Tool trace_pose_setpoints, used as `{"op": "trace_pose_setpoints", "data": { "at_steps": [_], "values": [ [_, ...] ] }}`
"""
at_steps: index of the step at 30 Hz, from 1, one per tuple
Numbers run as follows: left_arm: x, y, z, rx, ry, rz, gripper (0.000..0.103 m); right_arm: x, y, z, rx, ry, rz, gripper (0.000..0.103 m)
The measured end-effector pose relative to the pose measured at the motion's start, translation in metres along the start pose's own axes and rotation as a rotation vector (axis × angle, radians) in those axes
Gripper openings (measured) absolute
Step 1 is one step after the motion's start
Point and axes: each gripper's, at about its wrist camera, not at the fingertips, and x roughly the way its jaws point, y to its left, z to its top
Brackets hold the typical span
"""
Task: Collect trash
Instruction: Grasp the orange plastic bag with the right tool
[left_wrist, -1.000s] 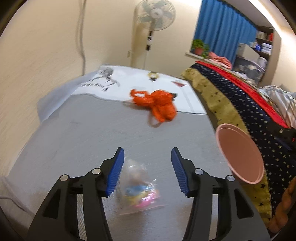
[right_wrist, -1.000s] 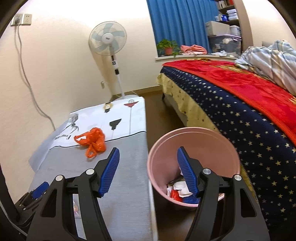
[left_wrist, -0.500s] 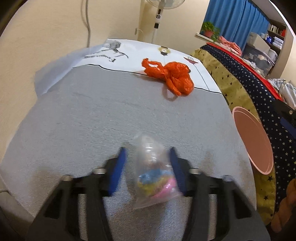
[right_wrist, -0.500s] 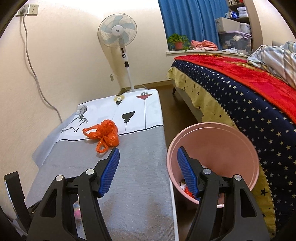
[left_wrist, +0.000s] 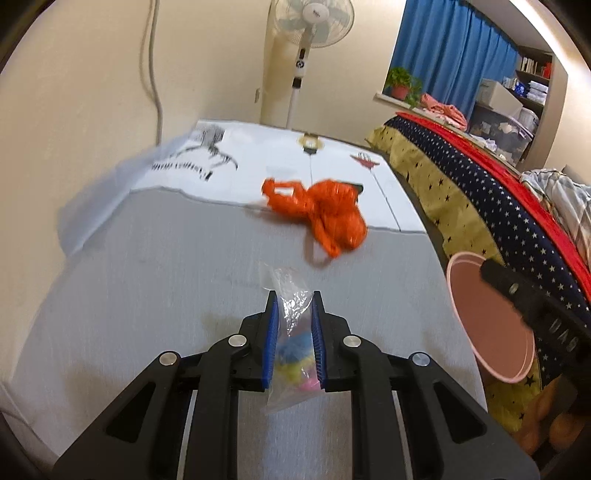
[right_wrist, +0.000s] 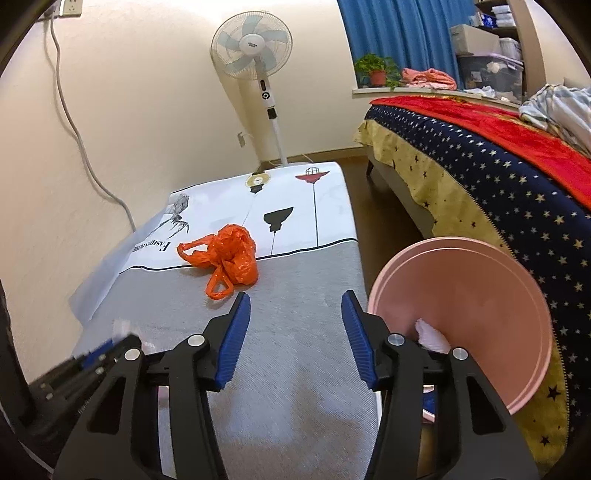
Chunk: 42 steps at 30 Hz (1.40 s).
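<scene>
Left wrist view: left gripper (left_wrist: 293, 334), jaws just closing, clamped on clear bag (left_wrist: 293, 332) of coloured scraps over grey table (left_wrist: 147, 266); orange bag (left_wrist: 325, 214) at 12 o'clock, pink bin (left_wrist: 487, 332) at 3. Right wrist view: right gripper (right_wrist: 295, 332), jaws just narrowing, apart and empty; orange bag (right_wrist: 229, 258) at 11 o'clock, pink bin (right_wrist: 461, 306) at 3.

We've got warm, even indoor light, no harsh glare. Fisheye bending curves the wall (right_wrist: 122, 110) and bed (right_wrist: 517, 177), with dark corners. In the left view, motion blur smears the orange bag (left_wrist: 325, 218) and the grey surface (left_wrist: 147, 280); the right view stays crisp.
</scene>
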Motion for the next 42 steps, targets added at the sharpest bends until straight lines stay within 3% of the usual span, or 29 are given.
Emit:
{"op": "trace_pose_setpoints", "data": {
  "at_steps": [6,15,33,35,37,40,42],
  "values": [
    [0.010,-0.002,0.013,0.027,-0.028,0.011,0.017,0.023,0.000,0.003,0.011,0.033,0.021,0.045],
    [0.026,0.016,0.027,-0.023,-0.043,0.049,0.017,0.063,0.013,0.015,-0.004,0.066,0.056,0.045],
    [0.047,0.041,0.037,-0.102,-0.041,0.115,0.017,0.149,0.038,0.028,0.012,0.160,0.094,0.055],
    [0.050,0.041,0.037,-0.103,-0.037,0.113,0.017,0.156,0.041,0.027,0.002,0.179,0.098,0.052],
    [0.051,0.041,0.037,-0.106,-0.034,0.111,0.017,0.160,0.043,0.025,0.000,0.193,0.108,0.031],
    [0.051,0.041,0.037,-0.105,-0.035,0.111,0.017,0.160,0.042,0.023,0.015,0.204,0.136,0.016],
    [0.051,0.041,0.037,-0.110,-0.035,0.110,0.017,0.156,0.044,0.023,0.005,0.200,0.144,0.013]
  ]
}}
